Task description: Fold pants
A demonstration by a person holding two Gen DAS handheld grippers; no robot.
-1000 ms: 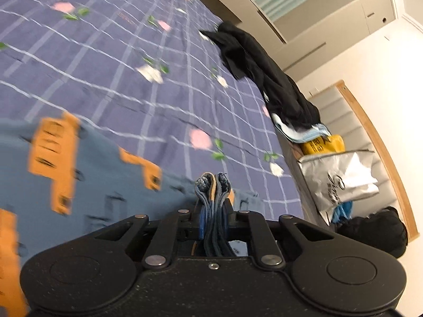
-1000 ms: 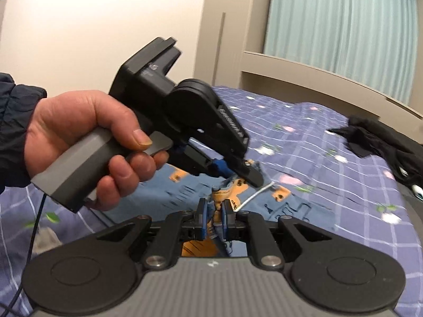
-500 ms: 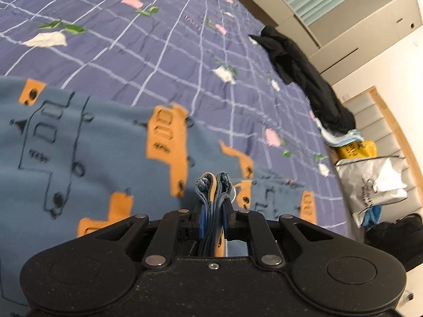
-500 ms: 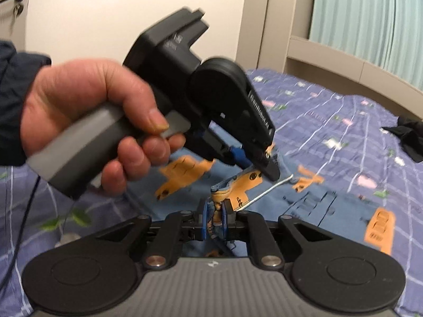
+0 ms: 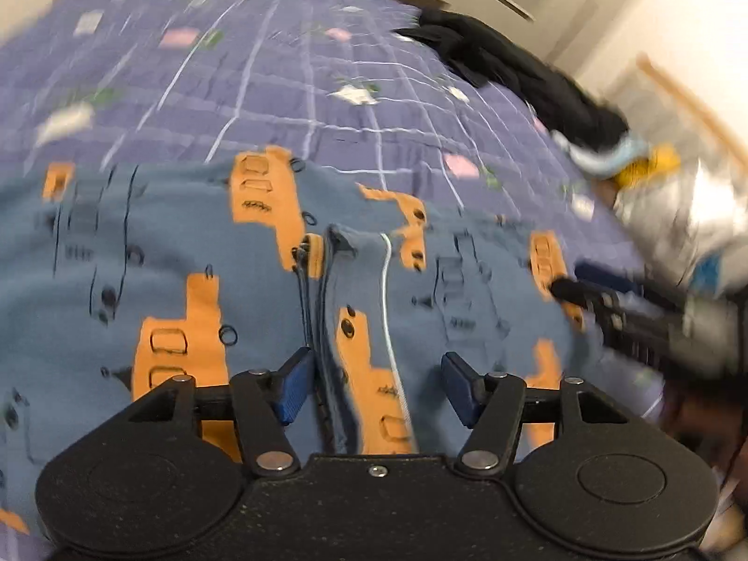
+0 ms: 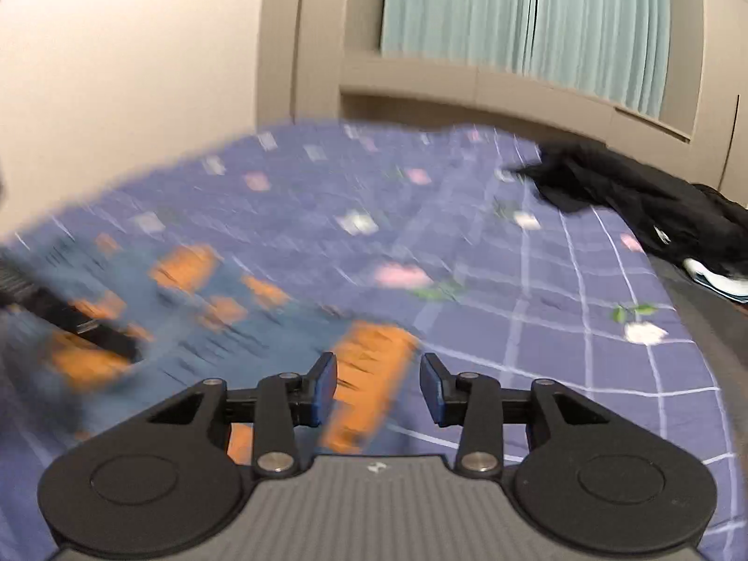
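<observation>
Both grippers spread over pants on the bed

Left wrist view: the left gripper (image 5: 376,383) had its blue fingers (image 5: 292,388) spread apart, gripping nothing, above the blue pants (image 5: 187,243) with orange trucks lying on the purple checked bed (image 5: 280,75). A white drawstring (image 5: 388,308) ran between them.

Right wrist view: the right gripper (image 6: 377,389) likewise stood spread and empty over the pants' near edge (image 6: 369,374). Black clothing (image 6: 622,196) lay far right.

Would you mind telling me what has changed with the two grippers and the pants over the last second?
Both grippers let go. The left gripper, shut on a bunched edge of the pants before, is now open, with that edge lying on the bed. The right gripper has opened too, and the pants lie flat instead of hanging between them. The black clothes stayed put.
</observation>
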